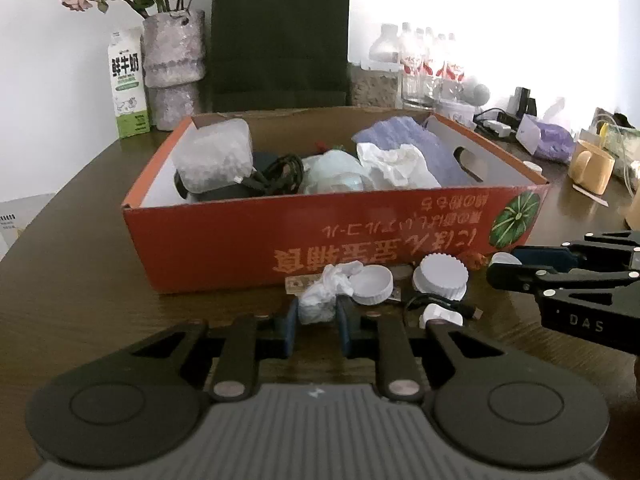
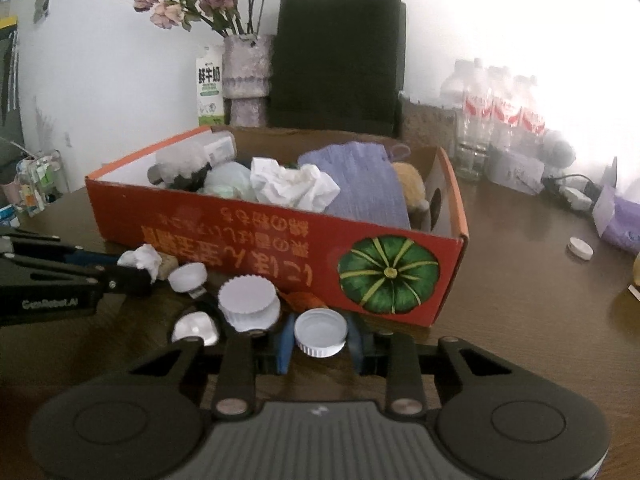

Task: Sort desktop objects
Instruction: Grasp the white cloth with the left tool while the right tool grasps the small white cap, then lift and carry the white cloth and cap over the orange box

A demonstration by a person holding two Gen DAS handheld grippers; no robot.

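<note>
An orange cardboard box (image 1: 240,240) with a pumpkin picture (image 2: 386,276) stands on the brown table, holding cloth, tissue, a cable and bags. In front of it lie white lids, a cable and a charger. My left gripper (image 1: 316,312) is shut on a crumpled white tissue (image 1: 326,292); it also shows in the right wrist view (image 2: 142,259). My right gripper (image 2: 320,334) is shut on a white bottle cap (image 2: 320,330); it also shows in the left wrist view (image 1: 502,260). A ribbed white lid (image 2: 248,298) and a smaller open lid (image 2: 187,276) lie between the two grippers.
Behind the box stand a black paper bag (image 1: 280,36), a vase of dried flowers (image 1: 172,64), a milk carton (image 1: 128,84) and water bottles (image 1: 428,64). A yellow mug (image 1: 592,166), purple bag and power strip sit at the right. A loose white cap (image 2: 580,248) lies right.
</note>
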